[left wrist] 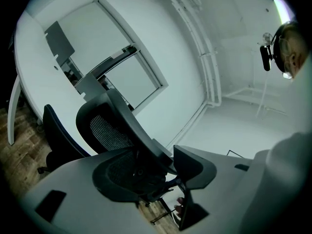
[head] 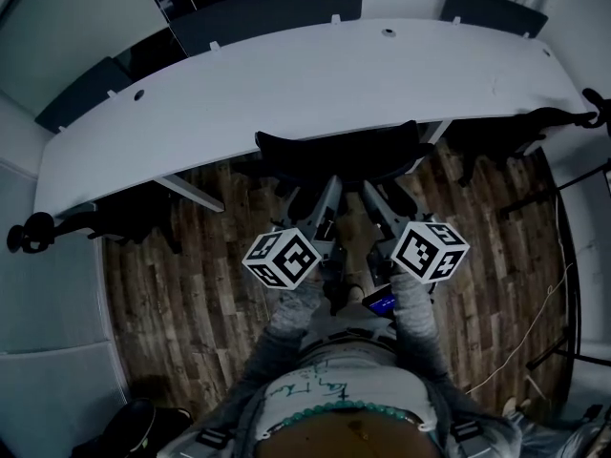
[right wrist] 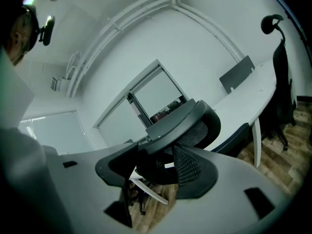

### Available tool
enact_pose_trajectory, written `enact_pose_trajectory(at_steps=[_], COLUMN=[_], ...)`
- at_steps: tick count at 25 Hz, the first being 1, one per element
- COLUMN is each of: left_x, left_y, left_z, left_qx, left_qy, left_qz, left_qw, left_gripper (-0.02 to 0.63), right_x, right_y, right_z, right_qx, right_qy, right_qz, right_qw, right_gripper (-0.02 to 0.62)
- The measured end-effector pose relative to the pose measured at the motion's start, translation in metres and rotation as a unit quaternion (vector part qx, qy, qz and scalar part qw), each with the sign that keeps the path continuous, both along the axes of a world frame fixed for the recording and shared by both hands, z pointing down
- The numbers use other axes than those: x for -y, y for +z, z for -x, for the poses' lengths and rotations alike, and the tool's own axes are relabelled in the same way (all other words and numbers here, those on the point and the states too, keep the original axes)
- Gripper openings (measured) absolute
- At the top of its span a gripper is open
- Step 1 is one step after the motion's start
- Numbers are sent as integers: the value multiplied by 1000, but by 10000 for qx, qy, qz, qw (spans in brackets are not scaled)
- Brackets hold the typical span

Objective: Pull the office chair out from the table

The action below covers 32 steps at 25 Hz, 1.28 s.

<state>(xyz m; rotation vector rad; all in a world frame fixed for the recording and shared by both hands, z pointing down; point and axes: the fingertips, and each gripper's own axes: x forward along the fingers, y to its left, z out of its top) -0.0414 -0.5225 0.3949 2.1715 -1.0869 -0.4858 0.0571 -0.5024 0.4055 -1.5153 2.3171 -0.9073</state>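
Note:
The black mesh-backed office chair [head: 339, 156] stands tucked against the near edge of the curved white table [head: 286, 84], its backrest top towards me. My left gripper [head: 320, 197] and right gripper [head: 382, 198] reach level to that backrest side by side. In the left gripper view the chair's back [left wrist: 117, 126] rises just ahead, and the left gripper [left wrist: 156, 174] has its jaws spread wide around the upper rim without pressing on it. The right gripper view shows the same: the chair's back [right wrist: 190, 126] sits between the spread jaws of the right gripper [right wrist: 156, 172].
Dark chairs stand on the far side of the table [head: 267, 8] [head: 492, 8] [head: 81, 89]. More black chairs sit at its left end [head: 38, 232] and right end [head: 573, 117]. Wood floor lies under me, with a cable [head: 535, 322] on the right and a dark bag [head: 134, 427] at lower left.

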Motion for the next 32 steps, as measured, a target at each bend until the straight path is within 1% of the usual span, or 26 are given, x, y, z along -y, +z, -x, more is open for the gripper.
enact_pose_trajectory(at_steps=[2,3,4,7,10,13,18,24,32], left_x=[4,6,7,9,13,13,7,-2,-10], left_y=[-1,-2,-3,-5,-4,-2,-1,5,9], left_z=[-1,-1,-2,-5,-9,-10,-10,-13,-14], left_qx=[-71,-99,-115,-113,-131,-280,-395,-221,-223], left_qy=[-5,2,16,76,150,189,187,205,190], left_qz=[23,28,32,37,97,187,244,239,278], left_qw=[10000,9999,9999,9999,9998,9993,9987,9993,9992], left_gripper=[227,227,227,233,238,236,218,216,210], right_x=[5,8,10,17,21,18,13,3,-6], right_y=[-2,-4,-5,-6,-4,-3,-1,5,8], right_z=[-2,-2,-3,-3,-2,-4,-4,-6,-7], right_qx=[421,558,592,474,506,612,564,456,501], right_qy=[89,137,173,183,126,120,54,47,22], right_qz=[73,97,107,123,215,198,160,183,151], right_qw=[9990,9983,9980,9986,9984,9979,9983,9988,9986], right_gripper=[225,225,225,241,247,247,245,245,235])
